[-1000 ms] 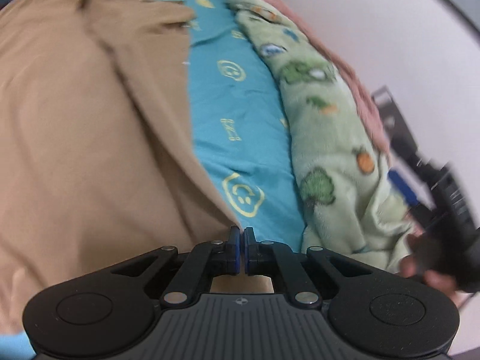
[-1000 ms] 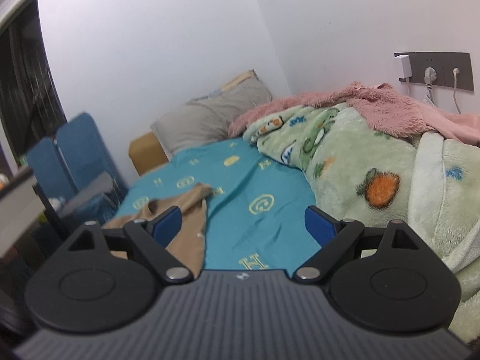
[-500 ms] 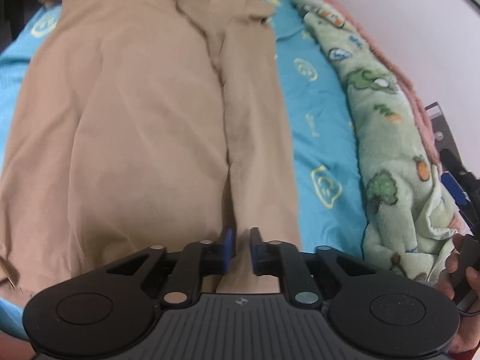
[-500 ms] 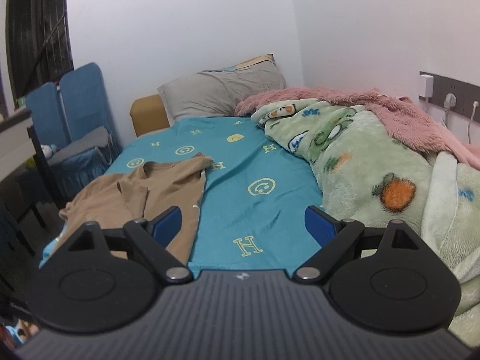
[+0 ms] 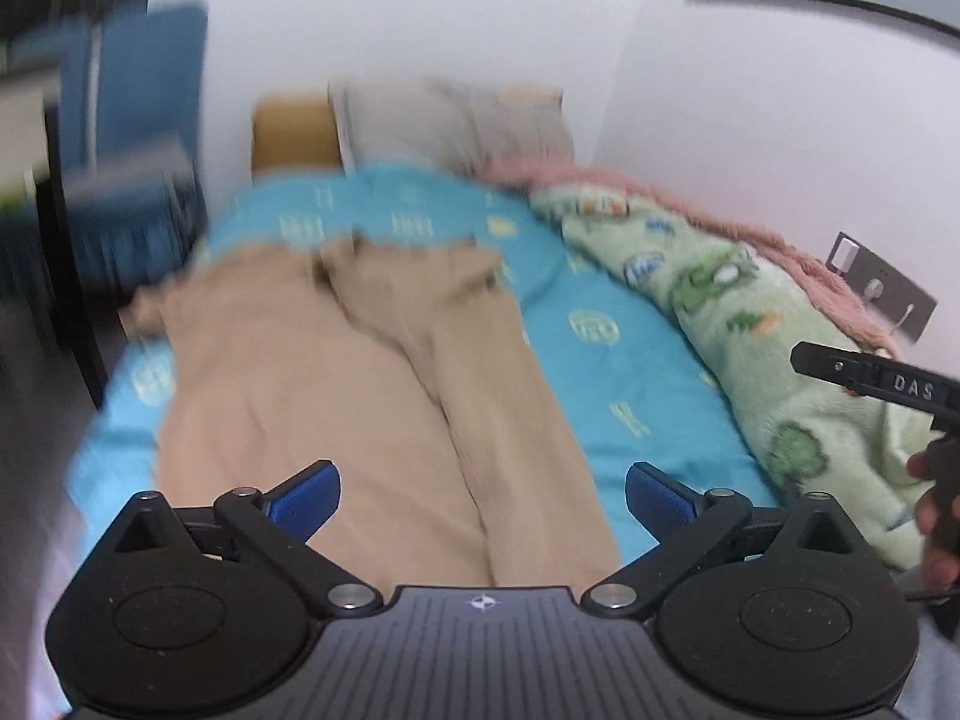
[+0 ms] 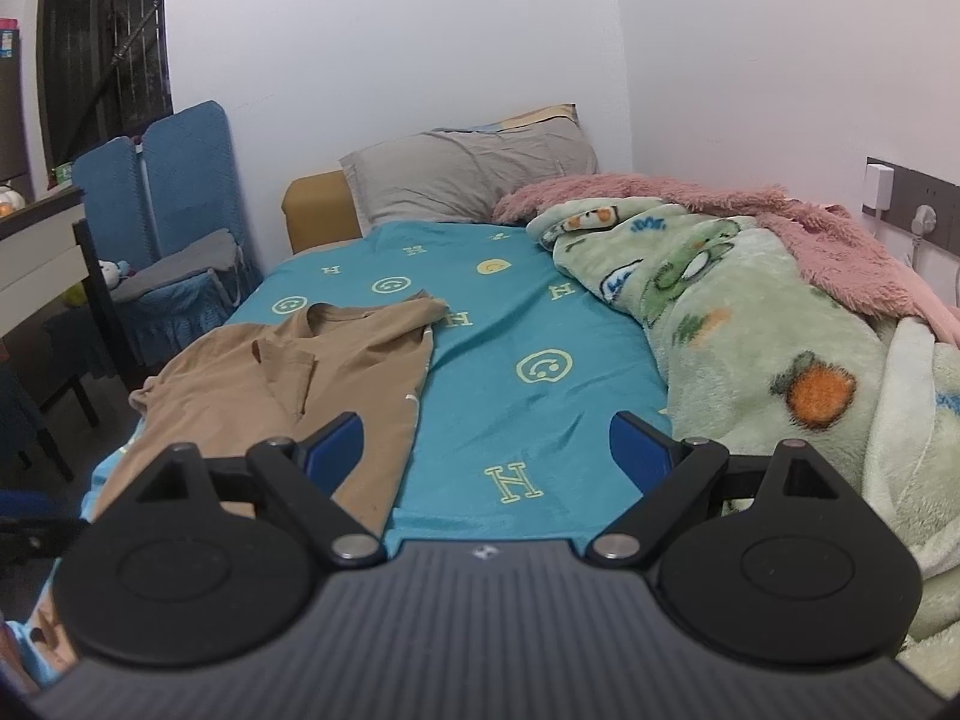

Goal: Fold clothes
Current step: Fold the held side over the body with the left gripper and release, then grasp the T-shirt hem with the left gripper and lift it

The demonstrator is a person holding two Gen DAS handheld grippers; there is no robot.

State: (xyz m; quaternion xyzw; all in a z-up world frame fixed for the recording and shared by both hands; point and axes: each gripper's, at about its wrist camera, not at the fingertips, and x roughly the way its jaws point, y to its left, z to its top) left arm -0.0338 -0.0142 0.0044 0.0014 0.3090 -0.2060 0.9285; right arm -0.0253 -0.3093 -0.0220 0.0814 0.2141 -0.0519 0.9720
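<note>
Currently: tan shirt [image 5: 360, 396] flat on bed [image 6: 528, 414], both tongs empty.
Left tongs [image 5: 483, 495] spread wide, hovering above shirt's near hem; right tongs [image 6: 486, 450] spread wide over teal sheet, shirt lying to their left.

Left wrist view: motion blur throughout, strongest at the far left, where the chair [image 5: 138, 138] smears into streaks; the pillow [image 5: 456, 120] and sheet [image 5: 606, 324] print are soft, while the left gripper [image 5: 480, 498] body in the foreground stays sharp. Right wrist view: crisp — the sheet [image 6: 528, 360] print and blanket [image 6: 750, 324] pile are legible. Lighting in both is even, diffuse and fairly bright; the source is not visible. Shadows are faint and soft, the white walls show no glare, and the window [image 6: 102, 42] is dark. Fisheye distortion bows wall edges and darkens the corners — most at the frame margins.
</note>
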